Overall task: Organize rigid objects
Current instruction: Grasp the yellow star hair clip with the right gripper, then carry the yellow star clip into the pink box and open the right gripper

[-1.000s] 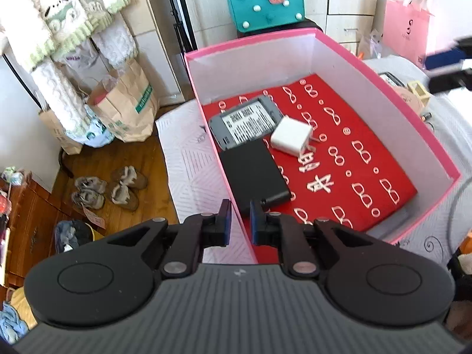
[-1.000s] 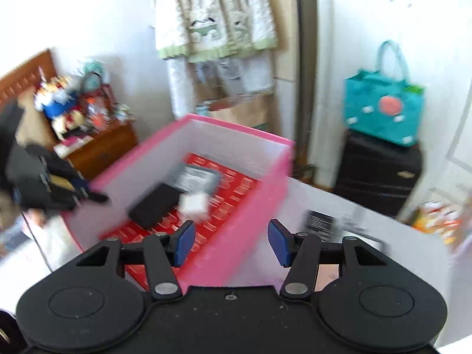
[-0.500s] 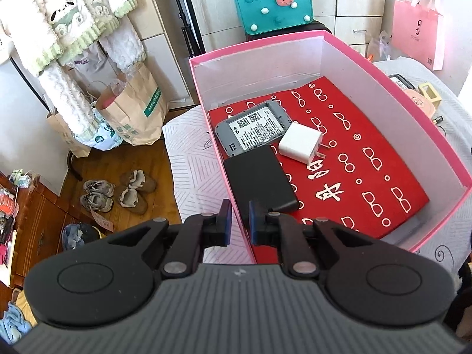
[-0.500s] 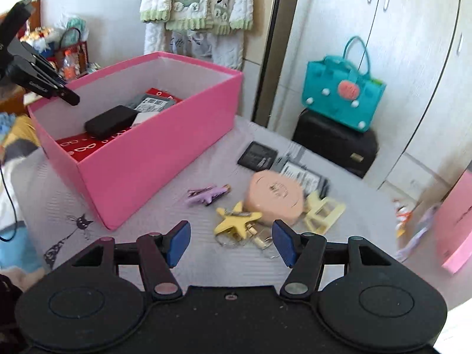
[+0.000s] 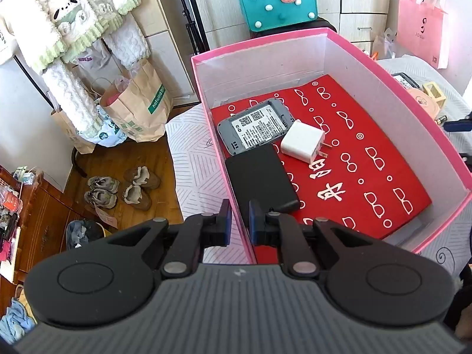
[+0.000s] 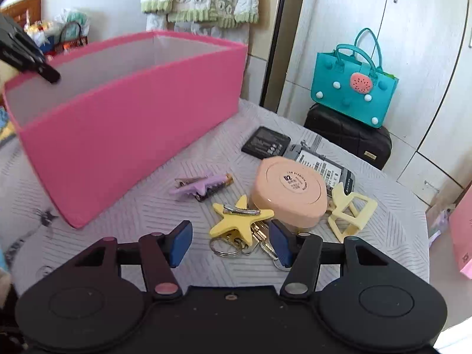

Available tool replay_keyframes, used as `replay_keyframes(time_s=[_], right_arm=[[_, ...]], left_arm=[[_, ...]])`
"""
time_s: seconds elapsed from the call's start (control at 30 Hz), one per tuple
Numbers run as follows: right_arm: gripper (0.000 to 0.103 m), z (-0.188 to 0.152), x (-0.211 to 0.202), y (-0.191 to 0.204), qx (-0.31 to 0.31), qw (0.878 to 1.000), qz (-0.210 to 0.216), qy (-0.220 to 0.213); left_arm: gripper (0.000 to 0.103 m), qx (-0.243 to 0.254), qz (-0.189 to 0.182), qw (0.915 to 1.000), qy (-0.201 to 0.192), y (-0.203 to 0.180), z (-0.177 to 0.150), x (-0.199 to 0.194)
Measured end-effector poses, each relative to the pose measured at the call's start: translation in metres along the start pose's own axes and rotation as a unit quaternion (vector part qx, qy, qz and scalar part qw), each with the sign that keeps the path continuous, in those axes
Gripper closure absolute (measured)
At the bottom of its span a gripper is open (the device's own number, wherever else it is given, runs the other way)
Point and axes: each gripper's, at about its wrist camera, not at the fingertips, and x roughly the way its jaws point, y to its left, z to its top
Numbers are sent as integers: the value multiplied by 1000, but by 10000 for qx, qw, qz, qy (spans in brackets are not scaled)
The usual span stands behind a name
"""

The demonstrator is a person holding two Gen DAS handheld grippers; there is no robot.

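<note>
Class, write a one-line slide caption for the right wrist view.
Right gripper, jaws closing with nothing gripped, above a yellow star clip and keys beside the pink box.

The brown paper bag [image 5: 138, 103] carries a green label reading "hofwind" (other print is too small to read).

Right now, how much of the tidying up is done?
Three things lie in the pink box already: a grey gadget, a white charger and a black pack. The left gripper pinches the box's wall. The right gripper, jaws closing, empty, is over the star clip. The keys, round case and more wait outside.
</note>
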Motion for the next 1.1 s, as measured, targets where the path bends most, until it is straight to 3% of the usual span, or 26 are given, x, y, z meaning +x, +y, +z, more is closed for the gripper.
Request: replay_keyframes(time_s=[0.13, 0.27, 0.33, 0.5, 0.9, 1.1], right_arm=[[41, 0, 12, -5, 215, 9996, -166, -82], [41, 0, 21, -13, 471, 9988, -41, -144], [47, -2, 21, -10, 420, 9989, -31, -217], [49, -1, 15, 1, 226, 9989, -274, -293], [49, 20, -24, -3, 546, 9959, -12, -726], [49, 52, -55, 2, 528, 9900, 535, -1197]], left_arm=[[92, 11, -15, 10000, -48, 0, -3, 0], [92, -13, -35, 10000, -58, 1, -2, 0], [92, -7, -57, 10000, -43, 2, -2, 0], [92, 11, -53, 10000, -55, 2, -2, -1], [92, -6, -109, 9999, -48, 2, -2, -1], [92, 0, -141, 9999, -90, 2, -3, -1]])
